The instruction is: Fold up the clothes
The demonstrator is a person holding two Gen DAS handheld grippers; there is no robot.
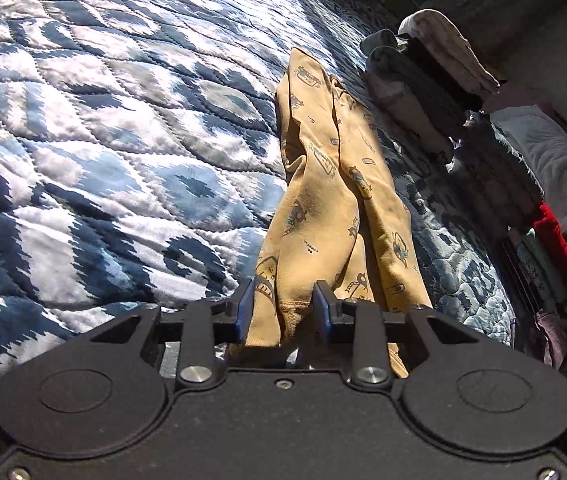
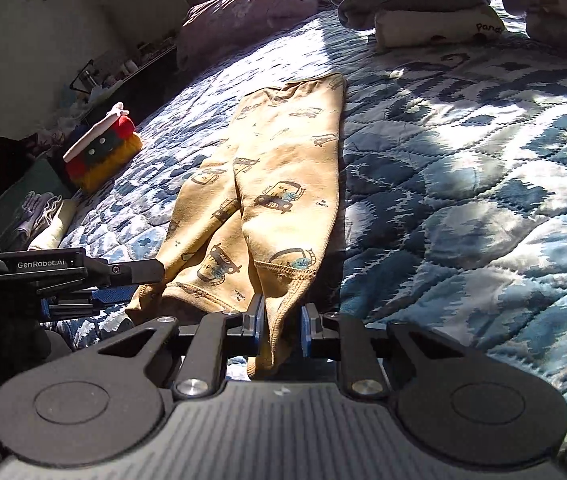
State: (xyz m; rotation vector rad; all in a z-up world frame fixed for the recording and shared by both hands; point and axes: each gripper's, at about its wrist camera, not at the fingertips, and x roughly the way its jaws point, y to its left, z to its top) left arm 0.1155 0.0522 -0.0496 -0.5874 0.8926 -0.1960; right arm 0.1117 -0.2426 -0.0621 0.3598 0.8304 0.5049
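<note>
Mustard-yellow child's trousers [image 2: 279, 184], printed with little cars, lie stretched along a blue quilted bedspread [image 2: 463, 200], each leg cuff caught between the jaws of the left gripper [image 1: 283, 312] and the right gripper [image 2: 281, 320]. Soft and light, the cotton should drape and slip, so the stitched cuffs look the surest hold. Beyond the waistband sit folded stacks [image 2: 435, 20]; only the right wrist view shows a red-and-yellow knit [image 2: 103, 152] left of the trousers.
</note>
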